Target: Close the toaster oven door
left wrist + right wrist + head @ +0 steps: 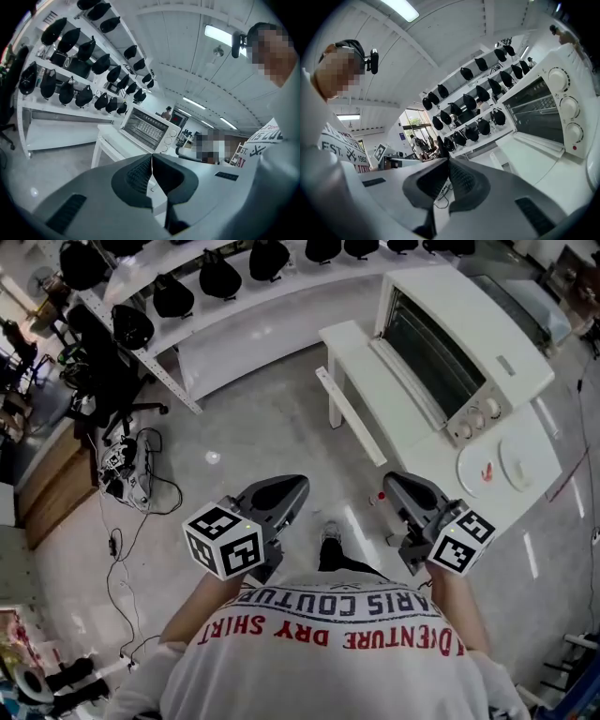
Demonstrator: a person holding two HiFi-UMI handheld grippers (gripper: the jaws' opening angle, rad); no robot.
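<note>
The white toaster oven (469, 324) stands on a white table (441, 460) at the upper right, and its dark inside with racks shows. Its door (398, 381) hangs open, folded down flat in front of the opening. Both grippers are held low near the person's chest, short of the table. My left gripper (286, 491) is shut with nothing in it, and my right gripper (398, 488) is shut and empty too. The left gripper view has the shut left gripper (151, 161) with the toaster oven (150, 129) far ahead. From the right gripper (449, 164) the toaster oven (548, 108) and its knobs (568, 107) sit at the right.
A round white plate (487, 465) lies on the table beside the oven. White shelves (225, 306) with several black caps run along the back. An office chair (103, 371), a cable tangle and a small device (122, 470) are on the floor at the left.
</note>
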